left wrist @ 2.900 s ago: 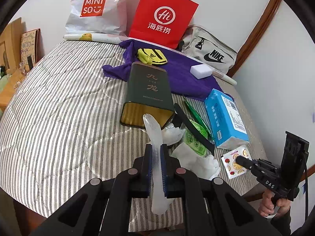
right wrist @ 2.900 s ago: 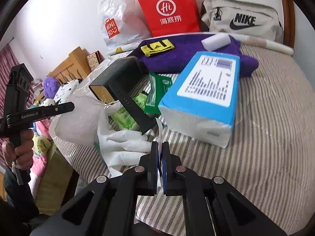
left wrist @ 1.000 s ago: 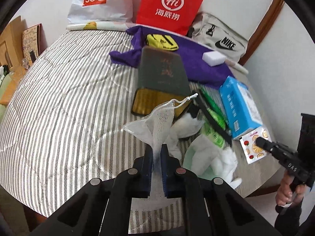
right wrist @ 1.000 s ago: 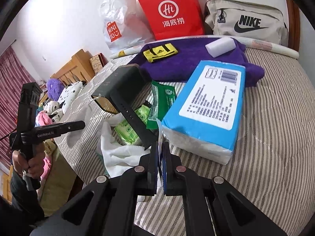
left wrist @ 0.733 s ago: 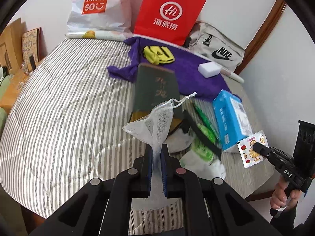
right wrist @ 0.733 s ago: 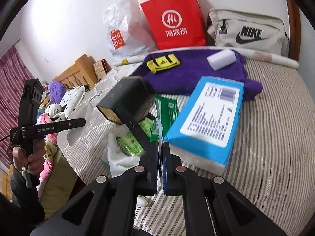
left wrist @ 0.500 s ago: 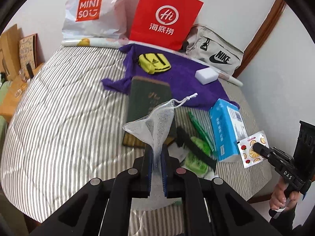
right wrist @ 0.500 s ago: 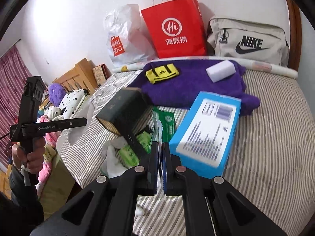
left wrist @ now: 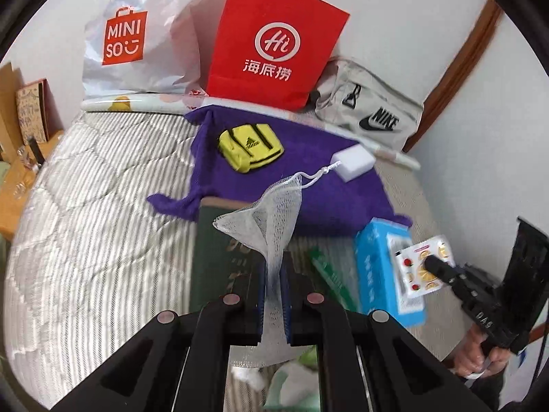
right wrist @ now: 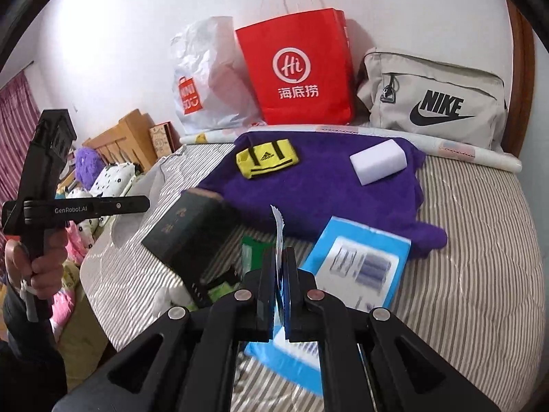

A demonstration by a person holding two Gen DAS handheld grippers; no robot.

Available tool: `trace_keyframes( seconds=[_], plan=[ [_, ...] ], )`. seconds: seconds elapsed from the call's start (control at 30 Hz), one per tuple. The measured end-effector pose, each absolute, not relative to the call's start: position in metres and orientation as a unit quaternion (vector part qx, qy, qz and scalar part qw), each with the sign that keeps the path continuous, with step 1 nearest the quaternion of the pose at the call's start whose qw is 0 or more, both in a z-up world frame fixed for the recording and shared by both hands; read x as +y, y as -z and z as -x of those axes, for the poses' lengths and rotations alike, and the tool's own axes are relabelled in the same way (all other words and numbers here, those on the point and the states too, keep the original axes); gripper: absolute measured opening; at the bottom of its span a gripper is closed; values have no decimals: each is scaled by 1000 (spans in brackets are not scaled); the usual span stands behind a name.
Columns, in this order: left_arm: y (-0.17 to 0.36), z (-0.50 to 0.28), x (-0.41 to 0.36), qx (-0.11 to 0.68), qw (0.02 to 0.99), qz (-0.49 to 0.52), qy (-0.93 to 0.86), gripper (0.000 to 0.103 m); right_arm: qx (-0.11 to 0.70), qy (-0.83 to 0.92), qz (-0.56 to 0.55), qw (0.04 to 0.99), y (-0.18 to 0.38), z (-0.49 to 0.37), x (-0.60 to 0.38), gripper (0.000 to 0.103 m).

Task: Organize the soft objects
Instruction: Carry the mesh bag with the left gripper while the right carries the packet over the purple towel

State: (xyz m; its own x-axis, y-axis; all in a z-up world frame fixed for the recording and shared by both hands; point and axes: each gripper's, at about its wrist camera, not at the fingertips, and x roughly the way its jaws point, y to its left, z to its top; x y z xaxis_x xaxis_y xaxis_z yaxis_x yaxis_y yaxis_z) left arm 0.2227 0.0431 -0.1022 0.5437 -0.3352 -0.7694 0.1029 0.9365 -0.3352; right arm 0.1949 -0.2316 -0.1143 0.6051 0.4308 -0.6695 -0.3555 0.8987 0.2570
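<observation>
My left gripper [left wrist: 273,267] is shut on a white mesh drawstring bag [left wrist: 271,216], which hangs in the air above a dark green box [left wrist: 219,254]. In the left wrist view my right gripper [left wrist: 429,264] is shut on a small fruit-printed sachet [left wrist: 423,262] over a blue tissue pack [left wrist: 377,267]. The right wrist view shows that sachet [right wrist: 278,226] edge-on between the shut right gripper [right wrist: 282,257]. Beyond lie a purple towel [right wrist: 326,189] with a yellow Adidas sock [right wrist: 266,158] and a white sponge block [right wrist: 377,161] on it. The left gripper [right wrist: 144,203] is at the left.
A red paper bag [left wrist: 274,48], a white Miniso bag [left wrist: 137,41] and a grey Nike bag [right wrist: 435,103] line the wall behind the striped bed [left wrist: 85,223]. Green packets [left wrist: 329,274] and white cloths lie by the box. Plush toys [right wrist: 109,178] and wooden furniture stand left of the bed.
Both grippers have risen and moved toward the purple towel. The mesh bag has come up off the bed and the sachet has been lifted from the bed's edge.
</observation>
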Motion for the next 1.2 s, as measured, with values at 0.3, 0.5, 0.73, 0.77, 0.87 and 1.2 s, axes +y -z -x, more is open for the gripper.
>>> trace_keyframes(
  seconds=[0.3,0.5,0.73,0.77,0.87,1.2],
  plan=[
    [102,-269,41,462,871,120,112,9,384,-195,-52,901,114,-247,-235,4],
    [104,-301,43,470,863,144,115,9,401,-178,-57,897,125,-284,-238,4],
    [110,-332,35,478,862,128,112,9,423,-165,-80,887,139,-321,-251,4],
    [113,-339,35,484,858,134,113,9,424,-167,-83,886,139,-324,-252,4],
    [119,-351,36,490,852,145,115,9,427,-154,-62,889,141,-332,-252,4],
    [137,-380,21,517,837,131,118,9,452,-151,-36,878,157,-363,-247,5]
  ],
)
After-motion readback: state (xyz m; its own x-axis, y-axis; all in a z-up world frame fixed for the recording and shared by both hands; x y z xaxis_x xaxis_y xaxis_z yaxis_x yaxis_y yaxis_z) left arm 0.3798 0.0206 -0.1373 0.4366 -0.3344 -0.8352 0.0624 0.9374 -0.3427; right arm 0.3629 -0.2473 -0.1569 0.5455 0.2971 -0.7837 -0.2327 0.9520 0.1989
